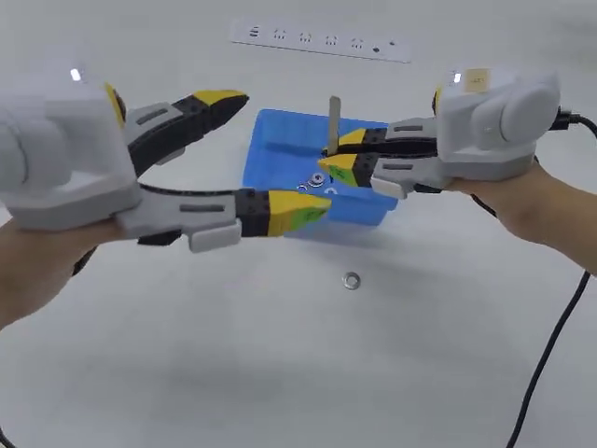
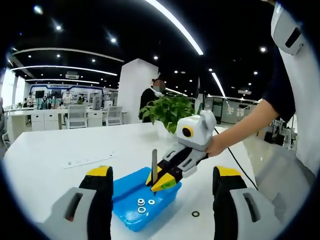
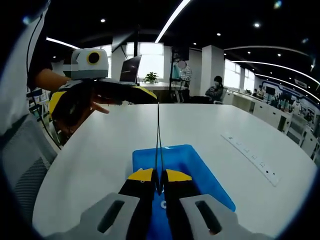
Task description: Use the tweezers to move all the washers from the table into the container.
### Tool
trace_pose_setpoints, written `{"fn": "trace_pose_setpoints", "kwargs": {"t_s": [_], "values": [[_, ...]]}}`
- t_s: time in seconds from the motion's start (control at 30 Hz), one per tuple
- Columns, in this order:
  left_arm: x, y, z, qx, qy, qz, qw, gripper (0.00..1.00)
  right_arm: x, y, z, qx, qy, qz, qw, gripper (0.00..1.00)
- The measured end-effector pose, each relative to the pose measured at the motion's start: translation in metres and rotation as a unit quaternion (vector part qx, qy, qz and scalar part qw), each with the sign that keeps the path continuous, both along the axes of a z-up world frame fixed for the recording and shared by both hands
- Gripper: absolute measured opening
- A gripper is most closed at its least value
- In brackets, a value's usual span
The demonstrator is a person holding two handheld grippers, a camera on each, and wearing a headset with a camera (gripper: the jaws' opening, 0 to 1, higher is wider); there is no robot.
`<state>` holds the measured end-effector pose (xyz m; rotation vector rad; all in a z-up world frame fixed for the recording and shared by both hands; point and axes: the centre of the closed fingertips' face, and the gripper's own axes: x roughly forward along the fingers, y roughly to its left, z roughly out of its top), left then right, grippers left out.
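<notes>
Your left tongs (image 1: 284, 154) are hanging released, their yellow-tipped black jaws spreading wide, with a corner of the container (image 1: 270, 140) showing between them. You are clenching the right tongs (image 1: 328, 161) on the tweezers (image 1: 334, 119), a thin, flat metal strip that is standing upright past the jaw tips, over the container. That container is a shallow rectangular tray of smooth blue plastic, sitting on the plain white bench (image 1: 280, 373) just ahead of both tongs. Several small flat metal washers (image 1: 317, 180) are lying on its floor, close beneath the right tongs' tips. One loose washer (image 1: 351, 279), a small ring, is lying on the bare bench outside the container, on your side of it, below the right tongs and near the tip of the left tongs' lower jaw. Beyond the container, well apart from both tongs, a long white power strip (image 1: 322, 40) is lying flat on the bench.
</notes>
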<state>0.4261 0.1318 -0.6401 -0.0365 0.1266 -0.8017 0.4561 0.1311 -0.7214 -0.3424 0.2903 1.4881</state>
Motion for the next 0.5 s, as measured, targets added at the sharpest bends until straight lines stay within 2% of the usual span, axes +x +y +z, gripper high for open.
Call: {"fn": "trace_pose_setpoints", "kwargs": {"t_s": [0.03, 0.07, 0.1, 0.17, 0.23, 0.3, 0.37, 0.5], "values": [[0.004, 0.000, 0.001, 0.006, -0.007, 0.001, 1.0000, 0.84, -0.001, 0.000, 0.002, 0.002, -0.001, 0.001, 1.0000, 0.08], [0.013, 0.003, 0.004, 0.022, -0.026, 0.012, 0.9993, 0.83, -0.001, 0.000, 0.003, 0.003, -0.001, 0.001, 1.0000, 0.08], [0.014, 0.001, 0.004, 0.015, -0.017, 0.007, 0.9997, 0.82, -0.001, 0.000, 0.005, 0.005, -0.001, 0.002, 1.0000, 0.08], [0.022, 0.000, 0.008, 0.005, -0.019, 0.005, 0.9998, 0.82, -0.002, -0.001, 0.007, 0.005, -0.003, 0.005, 1.0000, 0.08], [0.027, -0.002, 0.009, 0.004, -0.020, 0.003, 0.9998, 0.75, -0.002, -0.001, 0.009, 0.006, -0.004, 0.006, 0.9999, 0.08], [0.031, -0.004, 0.007, 0.018, -0.023, -0.007, 0.9995, 0.62, -0.003, -0.001, 0.011, 0.009, -0.005, 0.007, 0.9999, 0.08], [0.036, -0.007, 0.002, 0.033, -0.016, -0.016, 0.9992, 0.55, -0.003, -0.001, 0.012, 0.010, -0.006, 0.008, 0.9999, 0.08], [0.036, -0.018, 0.005, 0.027, -0.015, -0.048, 0.9984, 0.44, -0.006, 0.000, 0.013, 0.011, -0.006, 0.011, 0.9999, 0.08]]}}
